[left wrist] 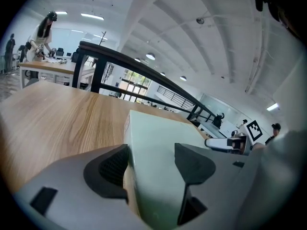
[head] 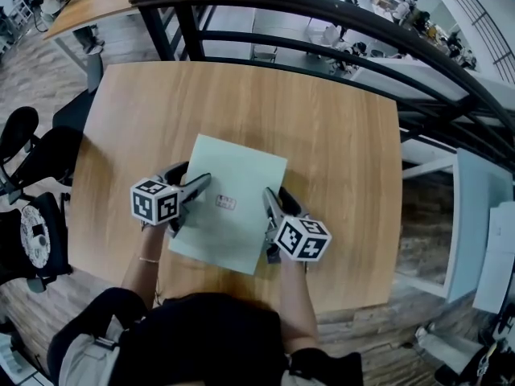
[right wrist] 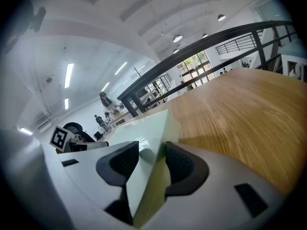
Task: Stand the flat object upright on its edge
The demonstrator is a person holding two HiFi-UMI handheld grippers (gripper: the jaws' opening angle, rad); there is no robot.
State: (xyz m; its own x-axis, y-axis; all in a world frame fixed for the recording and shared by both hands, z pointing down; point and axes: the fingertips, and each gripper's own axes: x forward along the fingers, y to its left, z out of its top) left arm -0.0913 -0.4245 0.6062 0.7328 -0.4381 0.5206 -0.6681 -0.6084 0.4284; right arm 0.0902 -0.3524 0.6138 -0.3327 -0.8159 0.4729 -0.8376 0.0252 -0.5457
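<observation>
While flat on the table (head: 338,135), green box (head: 237,191) in grasp of right gripper (right wrist: 152,163), left gripper (left wrist: 151,166) loose around it

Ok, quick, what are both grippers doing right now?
Left gripper: open, the flat box's edge between its fingers, not clamped.
Right gripper: fingers closed on the flat box's opposite edge.

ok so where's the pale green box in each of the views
head view: box lies flat at the middle of the table, towards the person's side.
left gripper view: box at low centre, stretching away from the camera.
right gripper view: box low, just left of centre.
shared landmark: the black railing past the table's far edge.
</observation>
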